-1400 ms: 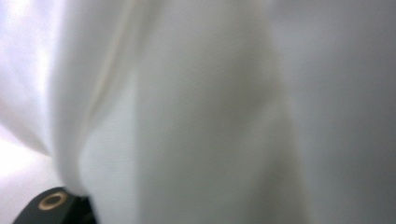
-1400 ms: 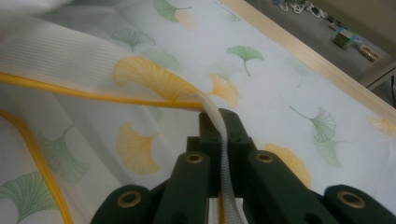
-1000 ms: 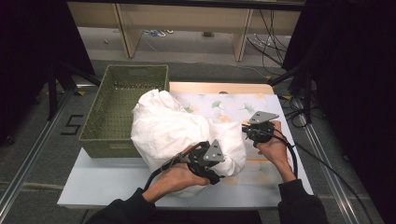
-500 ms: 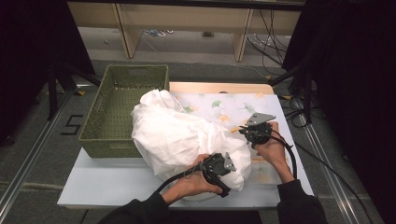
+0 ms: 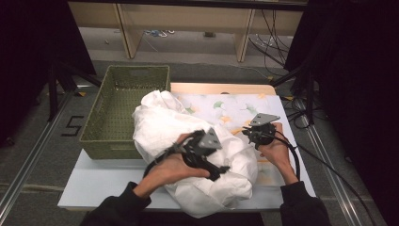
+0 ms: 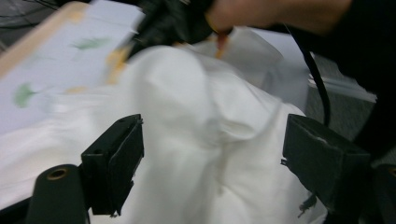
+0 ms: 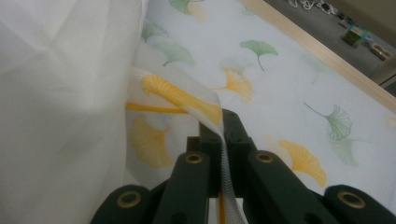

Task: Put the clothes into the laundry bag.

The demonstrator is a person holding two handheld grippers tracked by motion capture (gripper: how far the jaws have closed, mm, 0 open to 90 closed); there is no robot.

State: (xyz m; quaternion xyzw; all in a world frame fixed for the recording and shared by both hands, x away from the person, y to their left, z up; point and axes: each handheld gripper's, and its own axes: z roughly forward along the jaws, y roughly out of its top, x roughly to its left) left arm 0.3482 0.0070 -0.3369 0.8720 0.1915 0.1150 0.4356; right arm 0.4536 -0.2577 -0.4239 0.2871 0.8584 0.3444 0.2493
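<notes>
A: Left gripper?
B: Jaws have just been opening, now spread wide. White bundle bulges between them on the table, beside the green basket; pads not pressing it.
A: Right gripper?
B: Clamped on the ginkgo-print cloth, its fold pinched at the tips, just beside the bundle.

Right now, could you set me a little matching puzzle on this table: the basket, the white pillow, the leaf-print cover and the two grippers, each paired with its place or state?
Things:
1. basket
2. pillow
3. cover
4. left gripper
5. right gripper

States:
A. jaws shut on the cover's zipped edge
B. green, at the table's left
C. jaws open over white cloth
D. white, bunched in the middle
E. spread flat, leaf print

Pairs: 1-B, 2-D, 3-E, 4-C, 5-A
</notes>
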